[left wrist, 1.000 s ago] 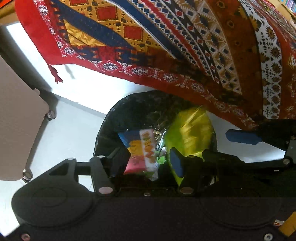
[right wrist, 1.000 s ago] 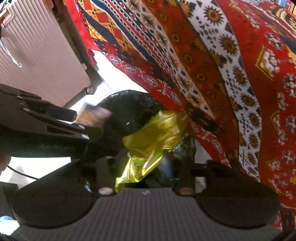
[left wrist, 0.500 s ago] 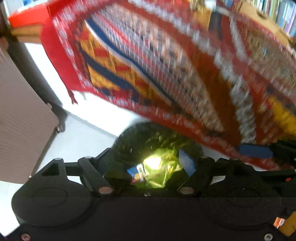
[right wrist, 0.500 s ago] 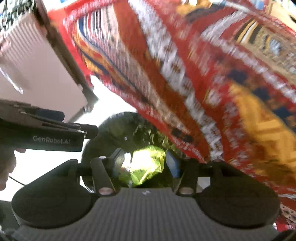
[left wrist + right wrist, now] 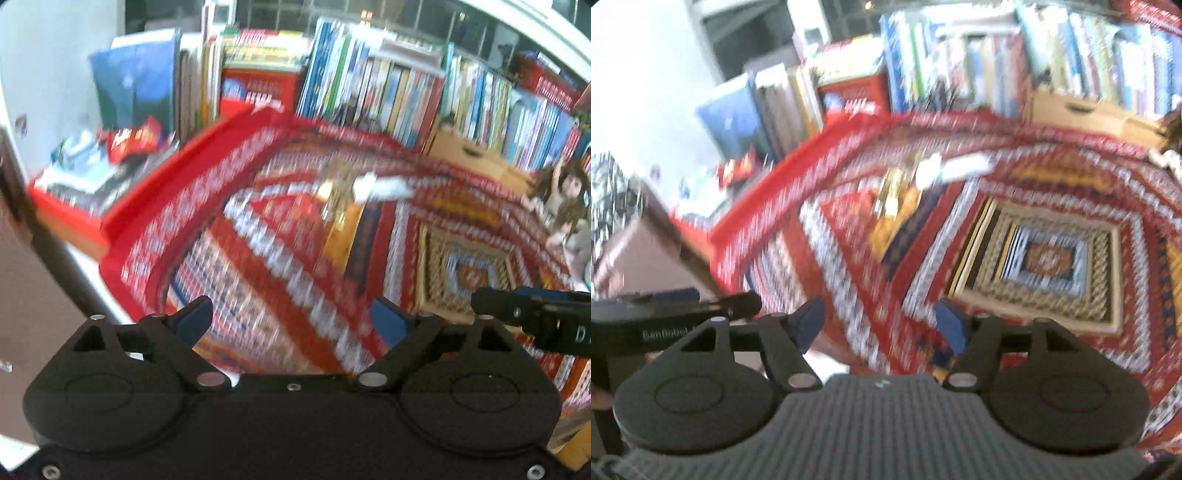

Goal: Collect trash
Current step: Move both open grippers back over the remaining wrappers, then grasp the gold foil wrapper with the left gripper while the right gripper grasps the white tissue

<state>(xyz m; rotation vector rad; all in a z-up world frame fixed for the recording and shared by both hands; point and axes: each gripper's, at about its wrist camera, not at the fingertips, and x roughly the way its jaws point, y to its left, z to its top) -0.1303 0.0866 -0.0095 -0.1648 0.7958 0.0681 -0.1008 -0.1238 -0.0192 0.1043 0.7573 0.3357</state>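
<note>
- Since the earlier frames both cameras have swung up from the black bin, where the yellow bag and the striped wrapper were dropped, to the table top; the bin is now out of sight.
- Left wrist view: the left gripper (image 5: pixel 291 317) is released, jaws wide apart with nothing between them, over the near left corner of the patterned tablecloth (image 5: pixel 280 258). The right gripper (image 5: pixel 532 314) pokes in at the right edge, side-on, its opening unreadable here.
- Toward the far edge of the table lies the remaining trash: a gold wrapper (image 5: pixel 336 199) just beside a white wrapper (image 5: pixel 380 186). Motion blur smears both, so they may be touching or only close.
- Beyond the far edge stand books (image 5: pixel 406 81); a doll (image 5: pixel 561 195) sits at the far right corner, and a red packet (image 5: pixel 133 142) rests on a pile off the left edge.
- Right wrist view: the right gripper (image 5: pixel 879 325) is also released and empty, above the near edge. The gold wrapper (image 5: pixel 894 192) and white wrapper (image 5: pixel 953 166) lie ahead, well apart from it. The left gripper (image 5: pixel 701 308) shows at the left.
- Handling, as a judgement: both wrappers look light, thin and crinkly, likely slippery foil or film. Pinching a raised fold or crumpled end should hold better than a flat face, which could slide on the cloth.
</note>
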